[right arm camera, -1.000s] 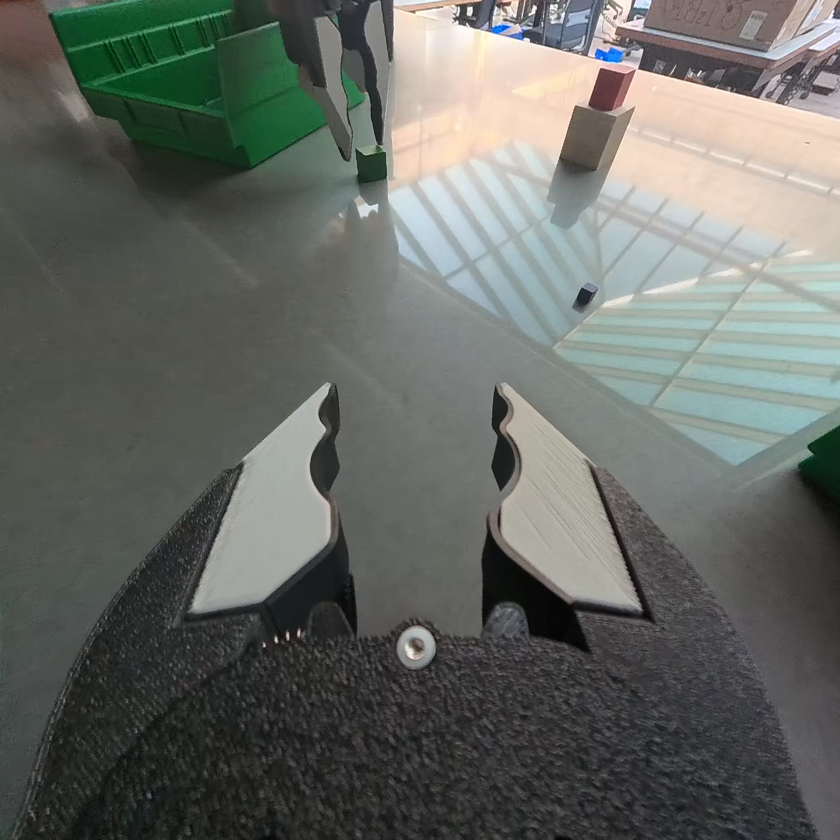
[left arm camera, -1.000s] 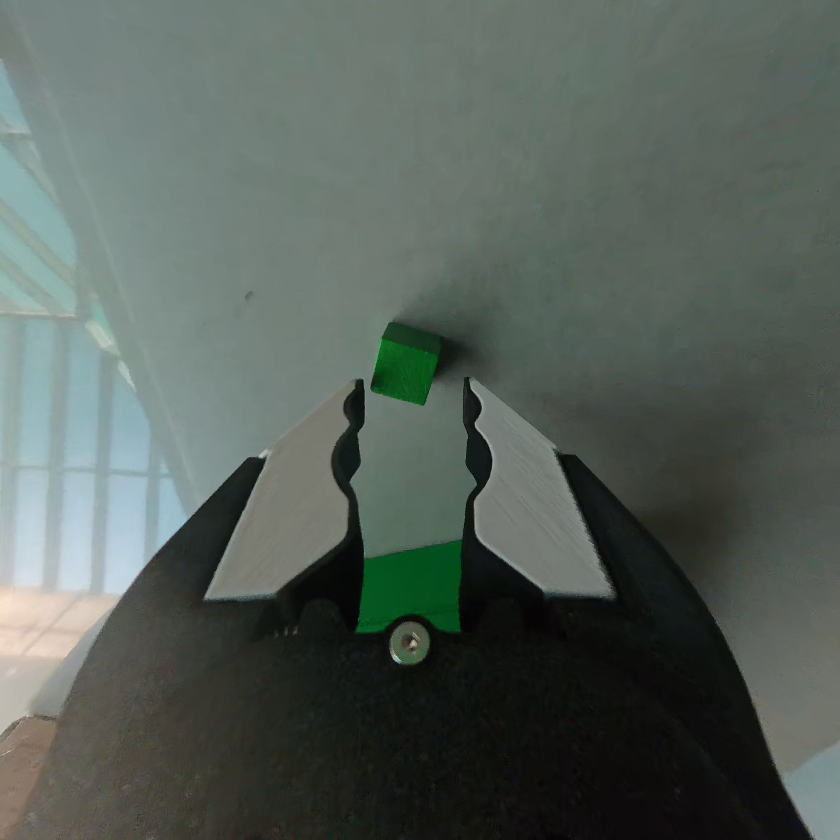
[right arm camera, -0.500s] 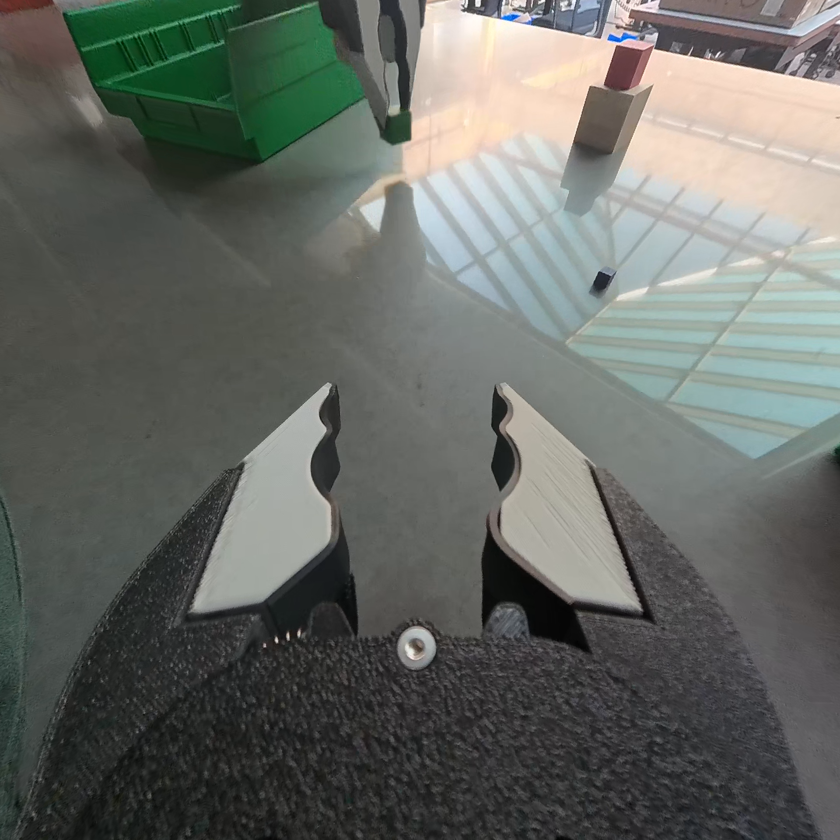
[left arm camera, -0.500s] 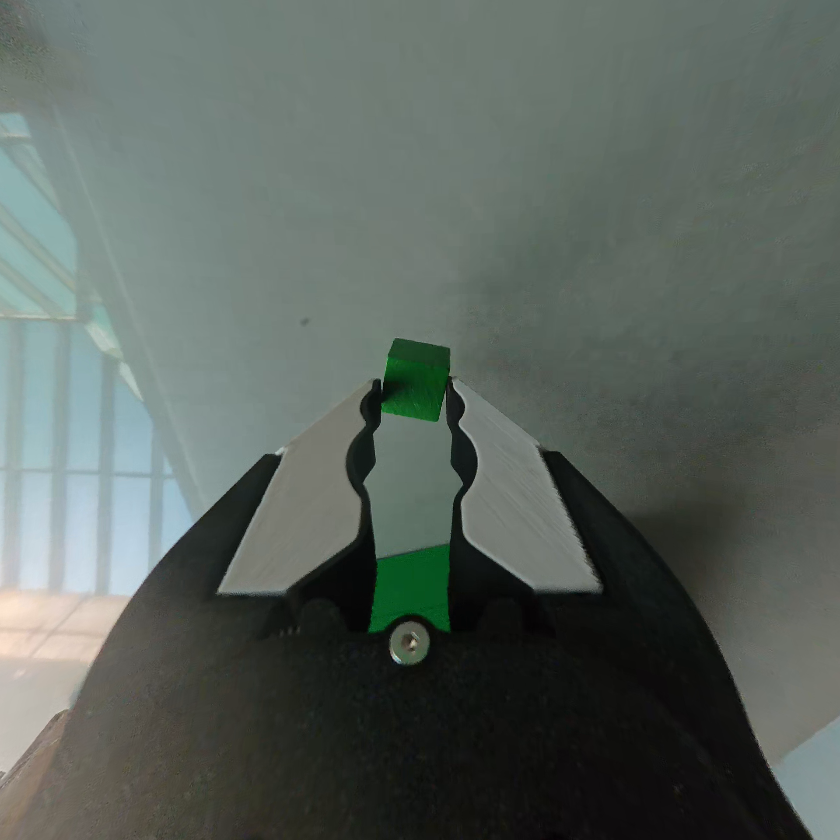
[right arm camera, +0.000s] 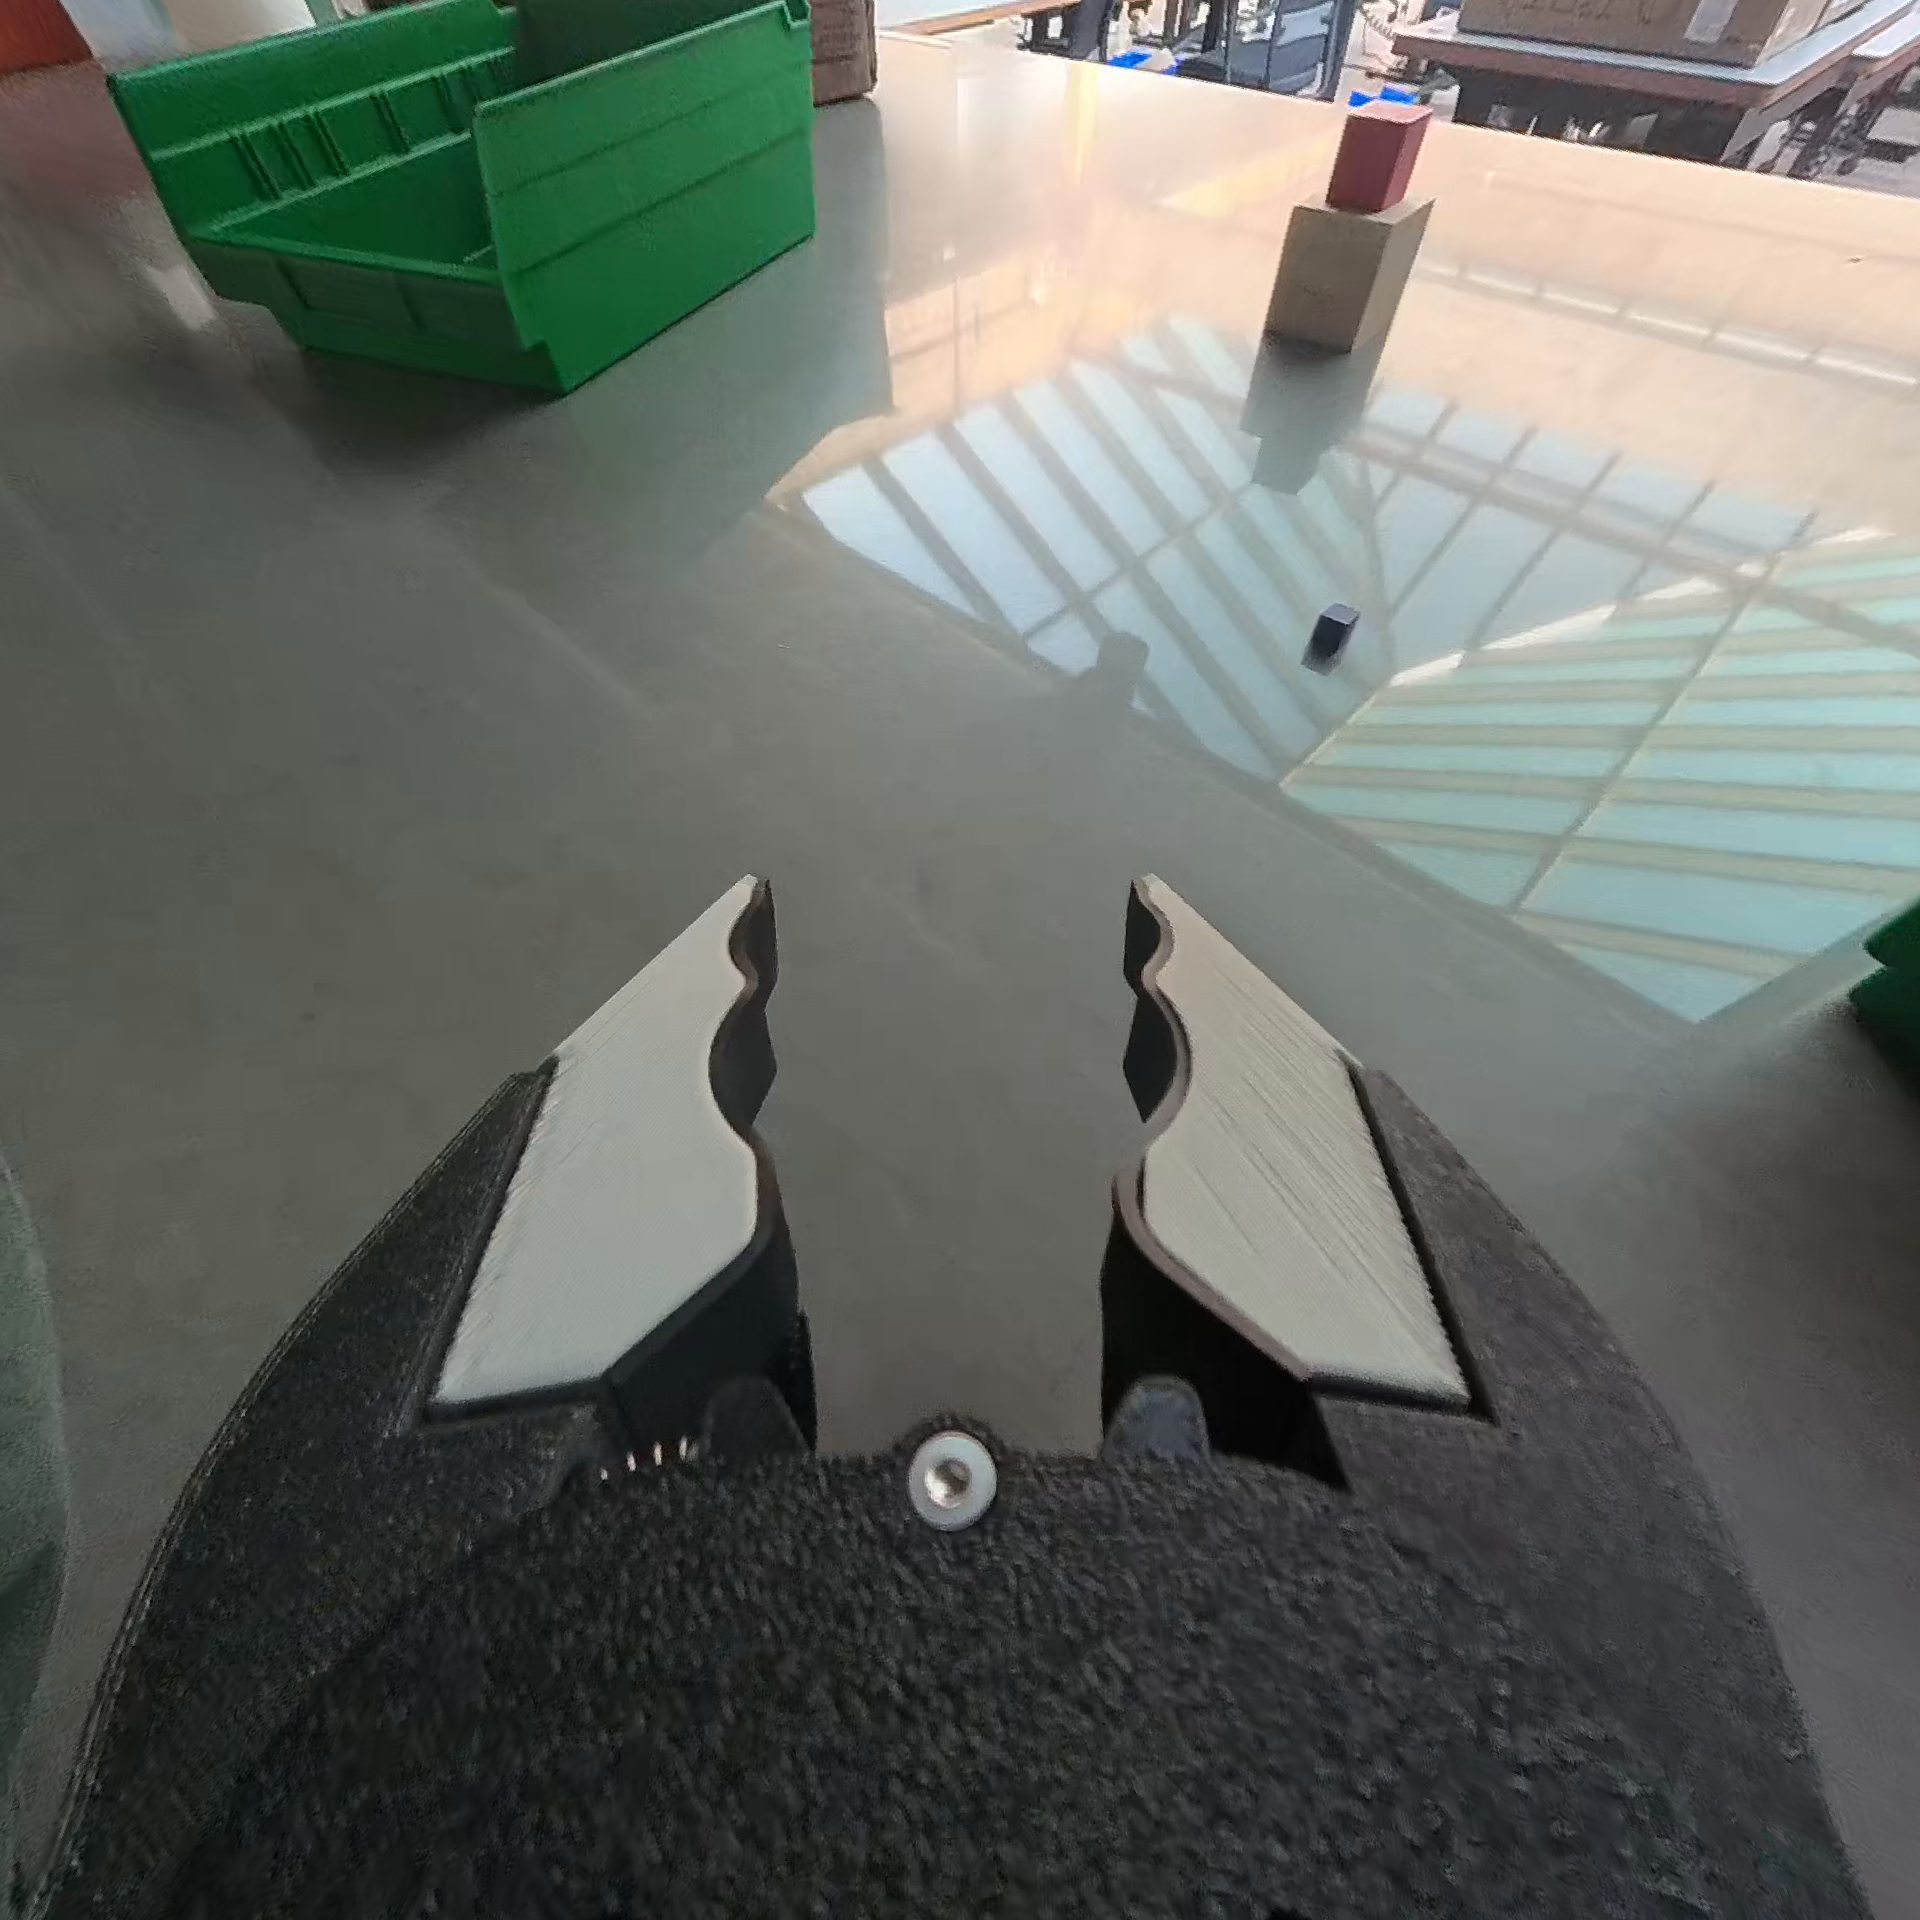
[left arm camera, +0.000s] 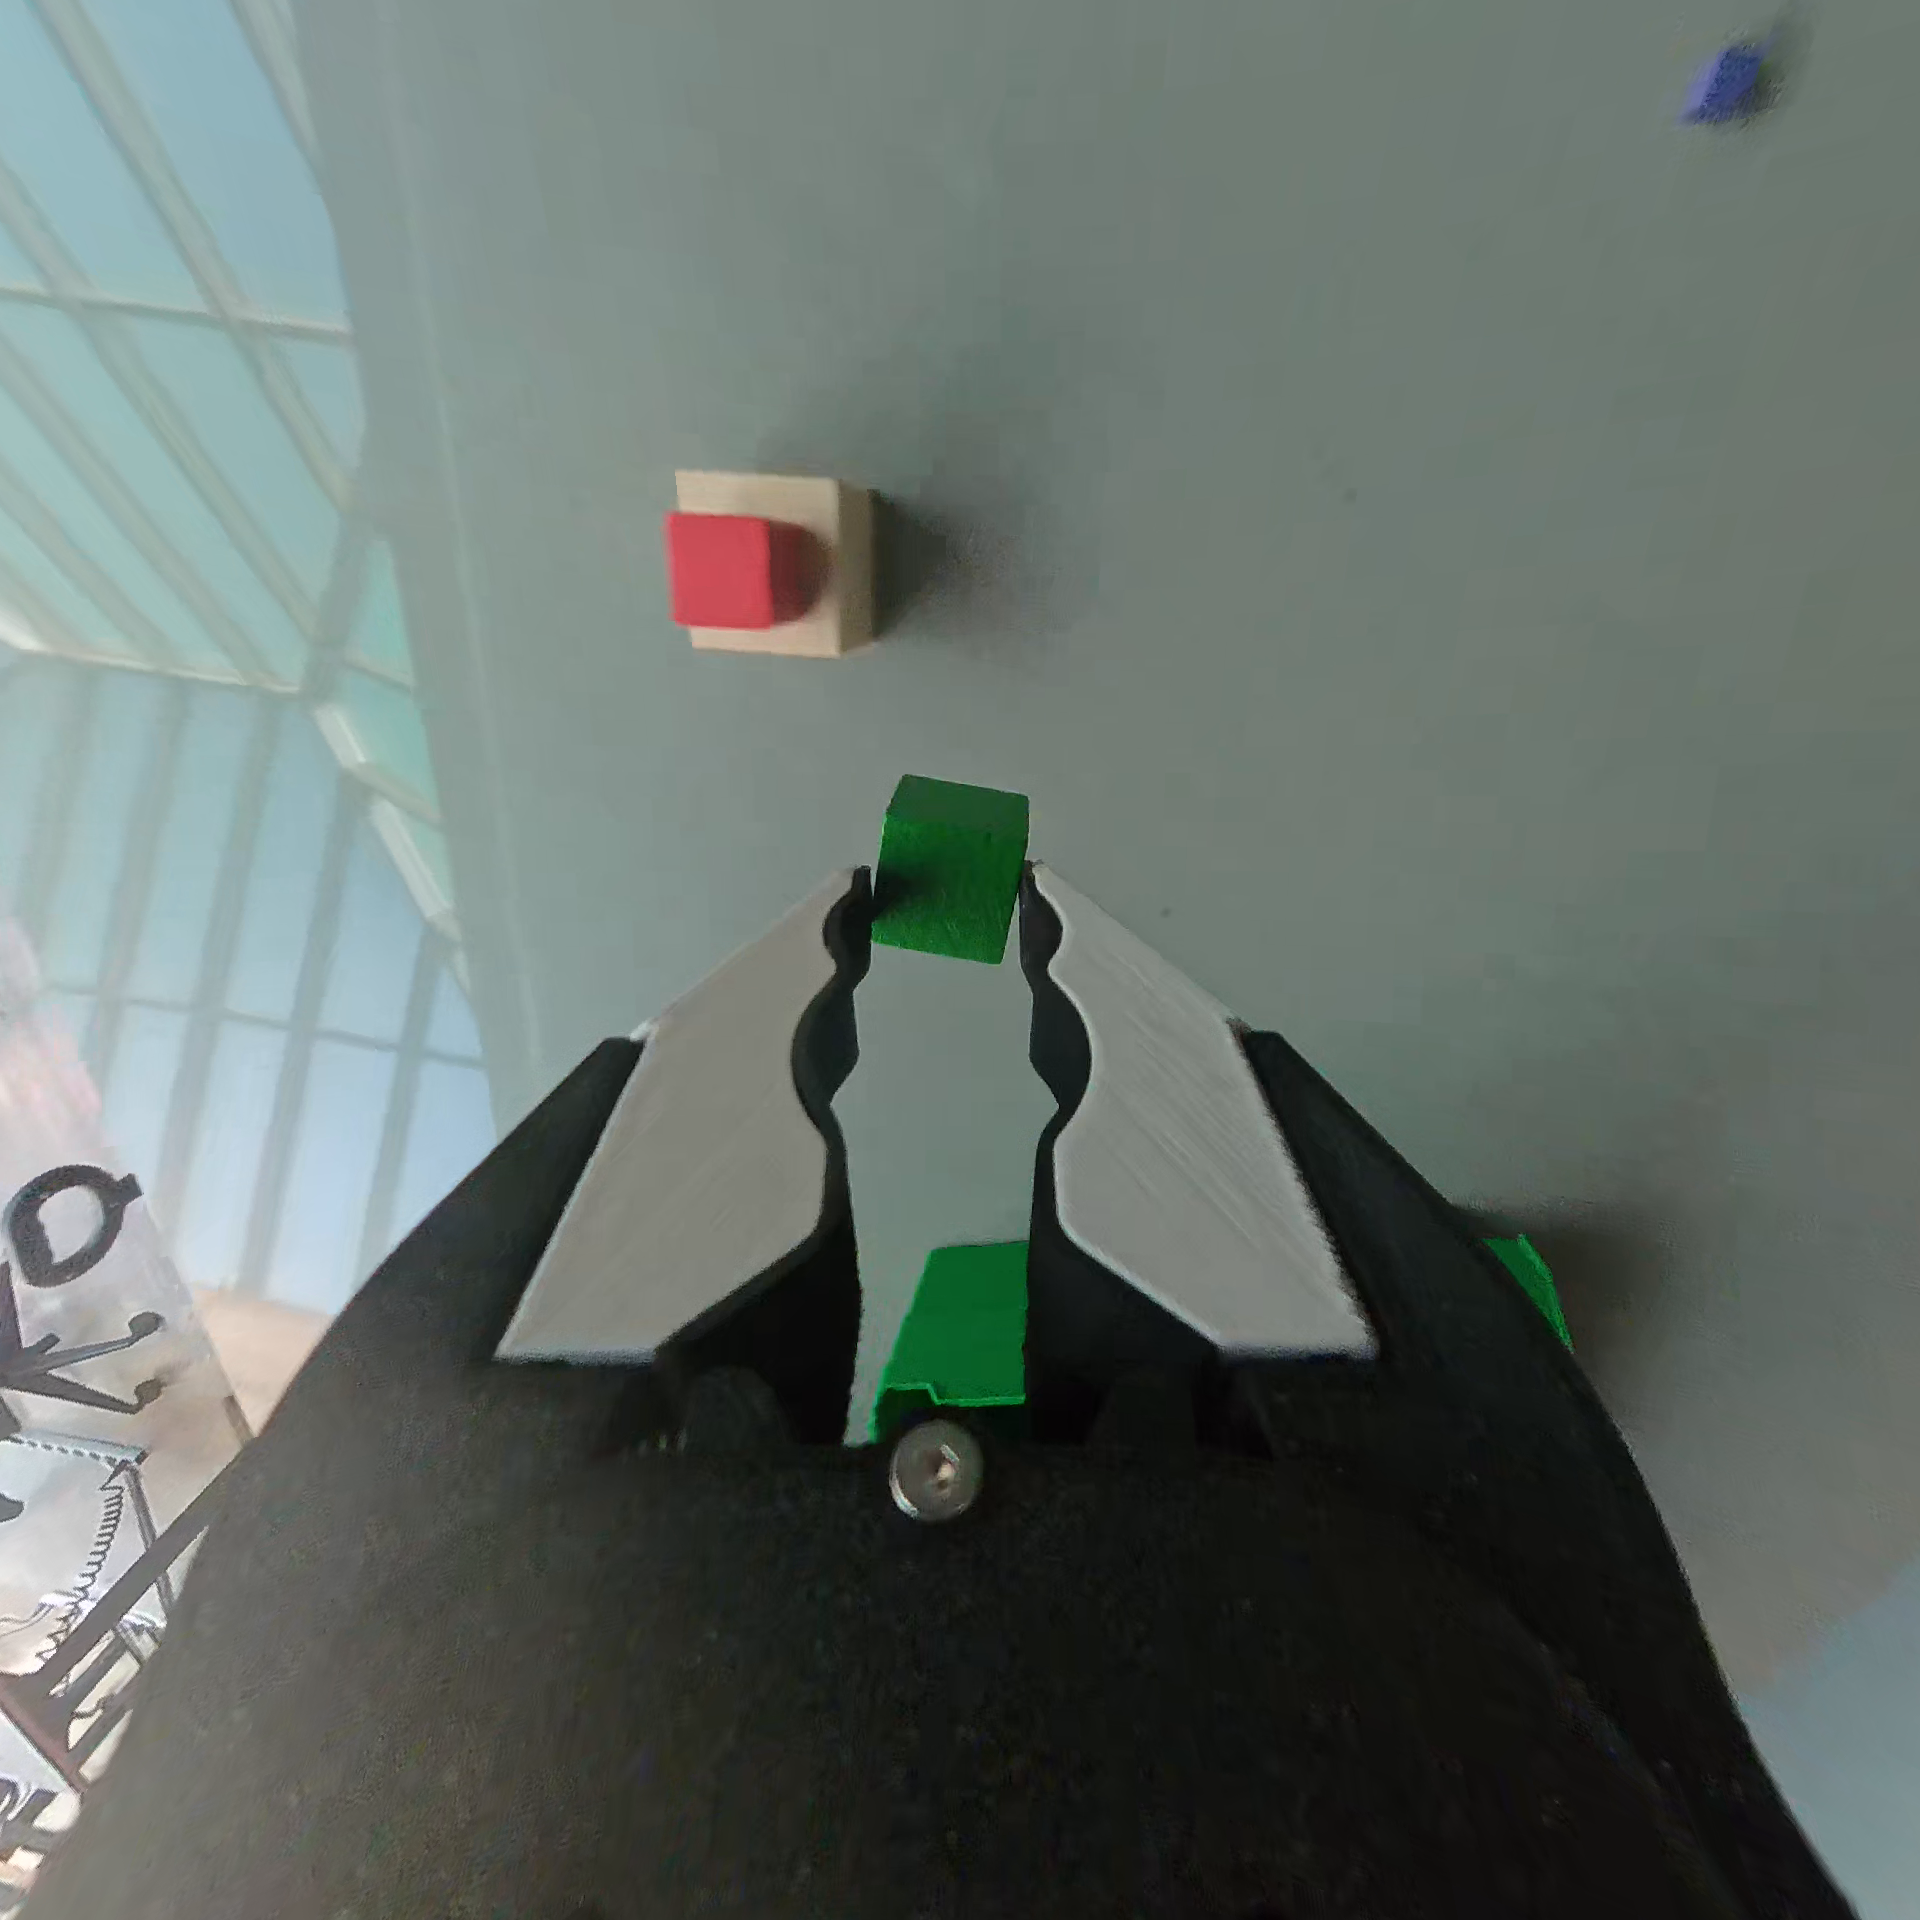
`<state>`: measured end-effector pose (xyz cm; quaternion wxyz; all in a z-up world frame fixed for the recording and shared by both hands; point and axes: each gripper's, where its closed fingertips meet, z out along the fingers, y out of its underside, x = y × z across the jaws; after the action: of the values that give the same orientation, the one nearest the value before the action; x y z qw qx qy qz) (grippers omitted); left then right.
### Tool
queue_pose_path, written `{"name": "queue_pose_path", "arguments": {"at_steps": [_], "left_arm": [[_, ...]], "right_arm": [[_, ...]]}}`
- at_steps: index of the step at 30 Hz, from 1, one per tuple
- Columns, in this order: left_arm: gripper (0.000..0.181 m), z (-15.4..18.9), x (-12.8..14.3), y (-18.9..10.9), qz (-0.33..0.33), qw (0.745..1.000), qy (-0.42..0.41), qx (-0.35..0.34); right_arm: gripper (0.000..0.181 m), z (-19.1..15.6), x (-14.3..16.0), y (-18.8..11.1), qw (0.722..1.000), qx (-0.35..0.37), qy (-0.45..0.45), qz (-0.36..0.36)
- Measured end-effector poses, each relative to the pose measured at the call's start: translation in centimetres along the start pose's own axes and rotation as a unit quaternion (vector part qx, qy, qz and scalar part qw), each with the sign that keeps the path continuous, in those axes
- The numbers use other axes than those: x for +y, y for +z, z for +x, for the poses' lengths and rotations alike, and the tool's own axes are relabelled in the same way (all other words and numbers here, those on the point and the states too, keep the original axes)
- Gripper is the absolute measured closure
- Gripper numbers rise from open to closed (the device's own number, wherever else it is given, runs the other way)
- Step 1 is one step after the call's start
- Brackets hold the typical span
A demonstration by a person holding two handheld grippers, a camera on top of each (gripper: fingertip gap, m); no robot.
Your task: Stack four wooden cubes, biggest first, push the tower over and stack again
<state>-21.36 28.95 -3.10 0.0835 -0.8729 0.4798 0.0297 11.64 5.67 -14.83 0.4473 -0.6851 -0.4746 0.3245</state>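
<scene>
My left gripper (left arm camera: 943, 883) is shut on a small green cube (left arm camera: 951, 871), held at its fingertips high above the grey table (left arm camera: 1351, 520). Below and ahead of it, a red cube (left arm camera: 727, 571) sits on a pale wooden block (left arm camera: 847, 566). The same stack shows in the right wrist view, red cube (right arm camera: 1377, 158) on wooden block (right arm camera: 1340, 272), at the far right. My right gripper (right arm camera: 951, 904) is open and empty, low over bare table (right arm camera: 416, 727). The left gripper is out of the right wrist view.
A green plastic bin (right arm camera: 499, 208) stands at the far left of the table; part of it shows under my left gripper (left arm camera: 961, 1320). A small dark blue block (right arm camera: 1333, 631) lies right of centre, also seen in the left wrist view (left arm camera: 1725, 83). Another green thing (right arm camera: 1896, 971) sits at the right edge. The left gripper's tips are roughly 45 cm from the right gripper's.
My left gripper closed on the green cube, lifted it off the table and carried it up toward the red-on-wood stack, leaving the right wrist view. The right gripper stayed open and barely moved.
</scene>
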Motion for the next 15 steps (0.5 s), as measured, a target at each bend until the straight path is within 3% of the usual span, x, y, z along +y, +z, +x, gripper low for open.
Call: {"name": "queue_pose_path", "arguments": {"at_steps": [6,15], "left_arm": [[0.154,-3.2,-2.8,1.9,-0.012,1.0,-0.008,0.003],[0.154,-5.2,-4.2,6.9,-0.023,1.0,-0.005,0.011]], "right_arm": [[0.114,1.1,0.3,-0.5,1.0,0.014,0.011,-0.001],[0.114,2.1,0.4,-0.4,0.999,0.016,0.031,0.001]]}}
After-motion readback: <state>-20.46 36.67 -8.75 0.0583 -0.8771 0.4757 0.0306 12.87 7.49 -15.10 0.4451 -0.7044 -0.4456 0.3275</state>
